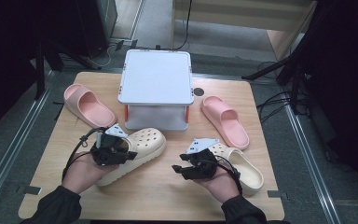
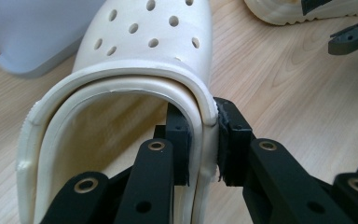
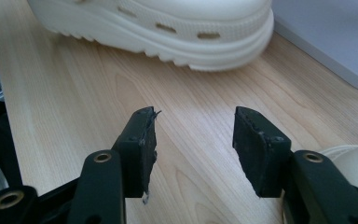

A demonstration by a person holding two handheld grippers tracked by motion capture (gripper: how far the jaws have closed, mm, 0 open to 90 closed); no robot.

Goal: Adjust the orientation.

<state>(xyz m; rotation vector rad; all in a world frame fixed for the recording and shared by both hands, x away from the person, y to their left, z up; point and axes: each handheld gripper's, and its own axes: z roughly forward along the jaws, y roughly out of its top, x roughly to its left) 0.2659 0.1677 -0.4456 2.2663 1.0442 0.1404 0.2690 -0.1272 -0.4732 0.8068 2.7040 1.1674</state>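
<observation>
The left gripper is clamped on the heel rim of a cream clog, one jaw inside the opening and the other against the outer side. The clog's toe, dotted with holes, points away over the wooden table. A grey-white box sits at the upper left. At the upper right lie another cream shoe and a black gripper tip.

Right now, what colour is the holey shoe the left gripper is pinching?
Cream. The clog shows best in the left gripper view, where the left gripper clamps its rim.
</observation>
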